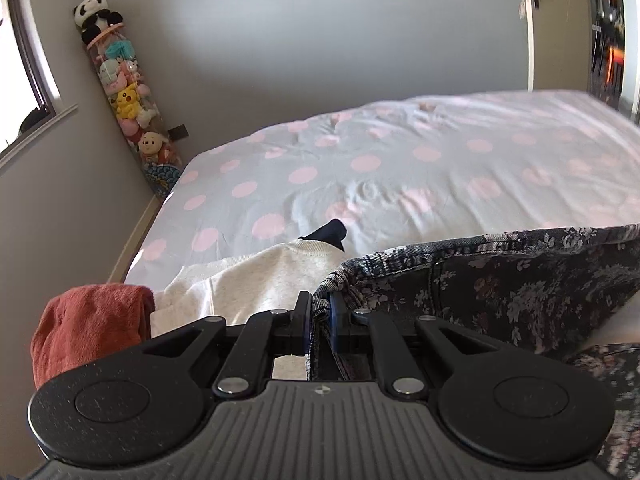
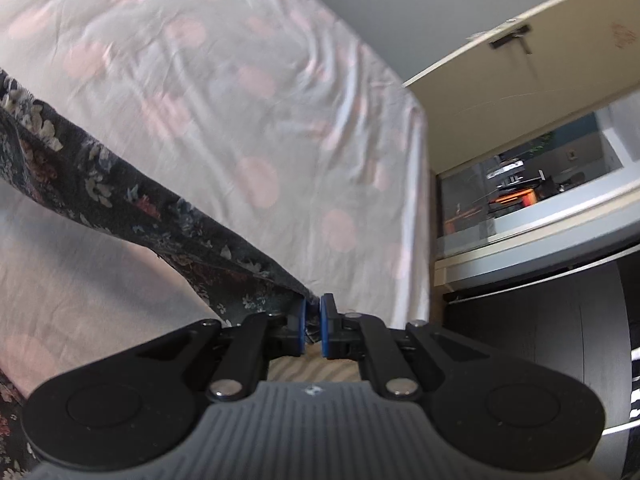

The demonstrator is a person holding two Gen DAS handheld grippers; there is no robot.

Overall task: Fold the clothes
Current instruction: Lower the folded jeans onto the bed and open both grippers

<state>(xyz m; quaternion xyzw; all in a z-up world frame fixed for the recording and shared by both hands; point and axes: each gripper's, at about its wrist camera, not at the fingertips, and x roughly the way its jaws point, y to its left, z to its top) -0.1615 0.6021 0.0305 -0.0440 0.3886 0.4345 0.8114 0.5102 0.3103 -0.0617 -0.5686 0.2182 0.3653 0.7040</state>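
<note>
Two grippers lift a floral garment over a spotted bed

The left gripper (image 1: 320, 316) pinches one corner of the floral garment (image 1: 520, 280), the right gripper (image 2: 313, 322) another (both clamped on cloth); its edge runs taut toward ten o'clock from the right, above the bed (image 1: 400, 160).

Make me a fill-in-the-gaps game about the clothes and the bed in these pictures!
1. Both grippers are pinching the dark ____-patterned garment.
2. The bed sheet has big pink ____ on it.
3. The toy on top of the tall tube of plush toys is a ____.
4. Beside the cream sweater lies a crumpled ____ cloth.

Missing words: flower; dots; panda; red
</note>
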